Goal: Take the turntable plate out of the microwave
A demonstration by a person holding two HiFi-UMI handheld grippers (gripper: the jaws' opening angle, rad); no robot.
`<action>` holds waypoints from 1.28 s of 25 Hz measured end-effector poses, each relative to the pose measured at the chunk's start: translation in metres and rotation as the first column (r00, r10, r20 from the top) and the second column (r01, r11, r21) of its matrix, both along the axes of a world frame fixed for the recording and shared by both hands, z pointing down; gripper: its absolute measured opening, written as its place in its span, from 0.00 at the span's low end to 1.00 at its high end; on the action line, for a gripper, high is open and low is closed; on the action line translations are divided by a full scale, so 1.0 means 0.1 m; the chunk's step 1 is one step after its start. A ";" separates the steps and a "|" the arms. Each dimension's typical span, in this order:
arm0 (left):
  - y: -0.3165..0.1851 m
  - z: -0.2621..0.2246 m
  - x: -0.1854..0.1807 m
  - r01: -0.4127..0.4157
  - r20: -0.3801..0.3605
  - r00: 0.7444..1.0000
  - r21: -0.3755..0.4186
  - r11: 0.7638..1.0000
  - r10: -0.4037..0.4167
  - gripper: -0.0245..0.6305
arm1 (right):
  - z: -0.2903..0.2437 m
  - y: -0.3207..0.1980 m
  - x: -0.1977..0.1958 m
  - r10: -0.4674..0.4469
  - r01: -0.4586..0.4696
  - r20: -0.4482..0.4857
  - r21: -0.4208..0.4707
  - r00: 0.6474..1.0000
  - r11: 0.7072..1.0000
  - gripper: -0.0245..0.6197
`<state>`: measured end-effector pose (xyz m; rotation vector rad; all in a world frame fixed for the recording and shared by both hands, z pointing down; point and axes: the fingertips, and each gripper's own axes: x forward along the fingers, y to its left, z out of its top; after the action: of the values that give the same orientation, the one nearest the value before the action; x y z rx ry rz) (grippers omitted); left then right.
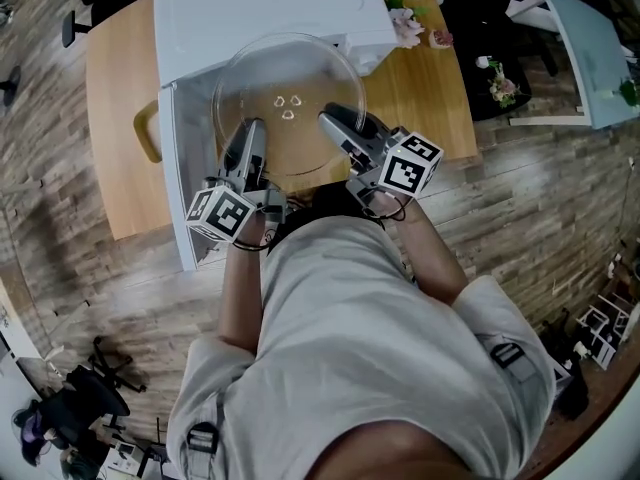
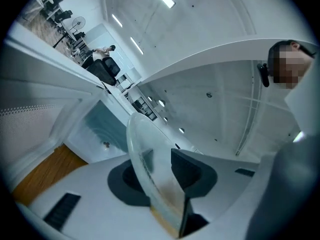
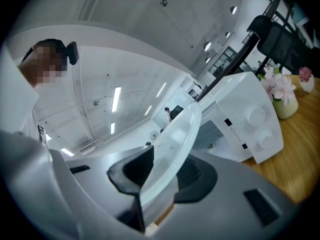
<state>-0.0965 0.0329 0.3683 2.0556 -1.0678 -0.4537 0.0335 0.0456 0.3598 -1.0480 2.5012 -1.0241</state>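
Glass plate [image 1: 290, 88]: clear and round, clamped at its near rim by both hand-held grippers. It hangs ahead of their tips, in front of the microwave [image 1: 270, 8] and already outside its cavity.
Left hand-held gripper [image 1: 249, 136]: clenched on the rim, one jaw above the glass and one below, on the plate's near-left edge.
Right hand-held gripper [image 1: 337, 123]: grasping the rim the same way on the near-right edge, well apart from the left one.
Step in hand: in my judgement, carrying the plate clear of the microwave.
Doing it well: keep both tips at one height so the glass does not tilt or twist. Keep the squeeze even, since smooth glass can slip. Steer the left edge past the open door [image 1: 185, 168] beside the left hand-held gripper.
Facing: the plate lies near level, top face up, with the three hub lugs showing at its centre.
Long axis: none, as it is a disc. It reaches from the jaws away toward the microwave.
Beyond: the wooden surface [image 1: 115, 118] lies under and to both sides.
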 end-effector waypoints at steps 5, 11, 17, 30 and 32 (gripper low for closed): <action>-0.11 -0.21 0.01 -0.005 -0.001 1.000 0.047 0.999 0.005 0.24 | -0.21 -0.10 0.01 0.006 -0.006 -0.010 0.044 1.000 0.999 0.21; -0.22 -0.39 0.01 0.006 0.001 1.000 0.090 0.996 -0.007 0.24 | -0.38 -0.22 0.02 0.000 0.001 -0.009 0.088 1.000 0.996 0.21; -0.32 -0.54 0.06 0.012 -0.004 1.000 0.125 0.992 -0.011 0.24 | -0.52 -0.32 0.06 -0.009 0.010 -0.006 0.125 1.000 0.992 0.21; -0.37 -0.68 0.06 0.016 0.007 1.000 0.151 0.988 -0.017 0.24 | -0.65 -0.38 0.06 -0.014 0.016 -0.009 0.140 1.000 0.990 0.21; -0.36 -0.66 0.06 0.018 0.006 1.000 0.147 0.989 -0.019 0.24 | -0.64 -0.37 0.06 -0.016 0.017 -0.010 0.139 1.000 0.990 0.21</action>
<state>-0.0907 -0.0034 0.3019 2.1794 -1.0870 -0.5487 0.0395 0.0082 0.2955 -0.9942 2.5505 -0.8374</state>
